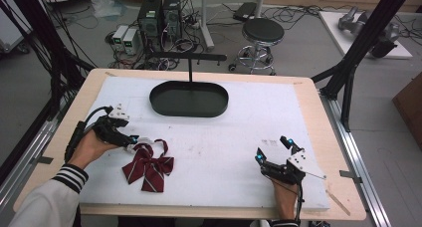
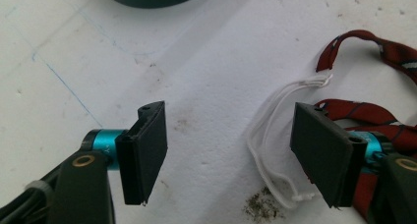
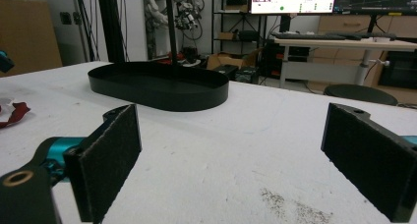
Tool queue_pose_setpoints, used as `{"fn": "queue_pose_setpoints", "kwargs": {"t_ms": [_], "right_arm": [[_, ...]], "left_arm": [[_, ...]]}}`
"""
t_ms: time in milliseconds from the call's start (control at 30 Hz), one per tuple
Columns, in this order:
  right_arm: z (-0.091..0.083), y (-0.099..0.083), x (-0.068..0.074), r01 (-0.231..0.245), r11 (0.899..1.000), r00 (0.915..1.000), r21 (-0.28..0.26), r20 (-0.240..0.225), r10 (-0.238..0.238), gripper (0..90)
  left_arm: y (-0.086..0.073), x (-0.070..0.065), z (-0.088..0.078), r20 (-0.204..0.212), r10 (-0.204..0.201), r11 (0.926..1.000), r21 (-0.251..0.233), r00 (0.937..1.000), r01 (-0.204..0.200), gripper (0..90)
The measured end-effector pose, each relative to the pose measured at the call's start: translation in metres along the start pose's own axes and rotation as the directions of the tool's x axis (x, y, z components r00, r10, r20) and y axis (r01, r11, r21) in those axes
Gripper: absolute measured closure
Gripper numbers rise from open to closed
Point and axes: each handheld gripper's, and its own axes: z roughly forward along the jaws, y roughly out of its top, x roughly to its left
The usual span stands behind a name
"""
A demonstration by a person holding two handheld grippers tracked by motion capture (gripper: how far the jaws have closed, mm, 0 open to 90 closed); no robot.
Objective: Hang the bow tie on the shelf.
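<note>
A dark red striped bow tie [image 1: 148, 168] with a white elastic loop [image 2: 275, 140] lies on the white mat at the front left. My left gripper [image 1: 133, 141] is open just left of the bow, low over the mat. In the left gripper view [image 2: 228, 155] the white loop lies between the jaws, close to the right pad, and the red strap [image 2: 366, 113] runs past that pad. My right gripper [image 1: 272, 148] stands open at the front right with nothing between its jaws [image 3: 231, 160]. A black oval tray [image 1: 189, 98] sits at the back middle, also in the right gripper view [image 3: 158, 86].
A black stand [image 1: 189, 62] rises behind the tray. The white mat [image 1: 224, 137] covers most of the wooden table. Beyond the far edge are a stool [image 1: 263, 33], computers and cables on the floor. Black frame posts stand at both sides.
</note>
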Motion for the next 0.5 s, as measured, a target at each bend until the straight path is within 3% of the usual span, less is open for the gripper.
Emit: {"fn": "queue_pose_setpoints", "kwargs": {"t_ms": [300, 467, 500], "right_arm": [[0.0, 0.0, 0.0, 0.001, 1.0, 1.0, -0.001, 0.0, -0.001, 7.0], [0.0, 0.0, 0.0, 0.001, 1.0, 1.0, -0.001, 0.001, -0.001, 7.0], [0.0, 0.0, 0.0, 0.001, 1.0, 1.0, -0.001, 0.0, -0.001, 7.0]], "left_arm": [[0.006, -0.002, 0.008, 0.035, 0.017, 0.9946, 0.102, 0.9993, -0.02, 42.4], [0.009, -0.005, 0.013, 0.049, -0.006, 0.9926, 0.121, 0.9988, 0.0, 42.7], [0.01, -0.004, 0.013, 0.052, 0.007, 0.9903, 0.138, 0.9986, -0.014, 43.9]]}}
